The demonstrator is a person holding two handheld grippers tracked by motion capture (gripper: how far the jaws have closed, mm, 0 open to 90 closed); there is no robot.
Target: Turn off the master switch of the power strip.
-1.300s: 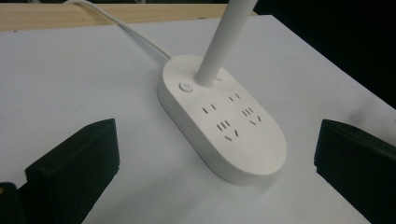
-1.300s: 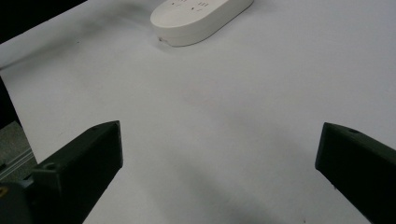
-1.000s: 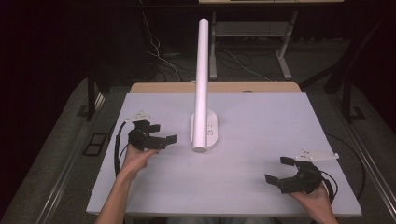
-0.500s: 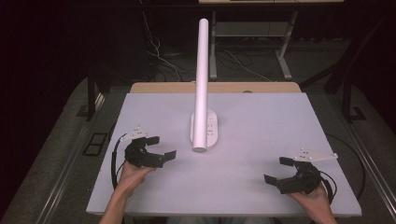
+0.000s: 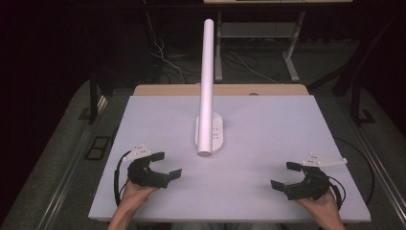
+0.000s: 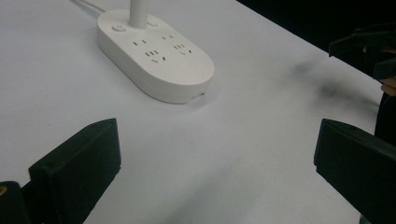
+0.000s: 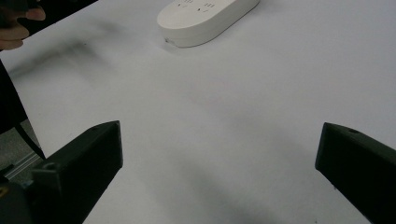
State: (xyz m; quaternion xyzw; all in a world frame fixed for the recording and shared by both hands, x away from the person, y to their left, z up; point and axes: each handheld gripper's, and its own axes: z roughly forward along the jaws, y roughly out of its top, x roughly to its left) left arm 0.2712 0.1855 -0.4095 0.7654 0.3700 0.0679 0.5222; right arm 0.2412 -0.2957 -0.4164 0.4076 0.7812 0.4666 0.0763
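Surface: your white surface takes up the middle and lower part of the high view, with a strip of wood along its far edge.
Pole: a white tube rises from the power strip at centre frame and leans toward the camera in the high view; its lower end shows at the top of your left gripper view.
Power strip: a white oval block with sockets, lying flat at the centre of the surface; upper left in your left gripper view, top centre in your right gripper view.
Left gripper: lower left of the high view, in your left hand; jaws spread wide, nothing between them, aimed toward the middle of the surface.
Right gripper: lower right of the high view, in your right hand; jaws spread wide and empty, well apart from the power strip.
Grey plates: a three-cornered plate sits on top of each gripper.
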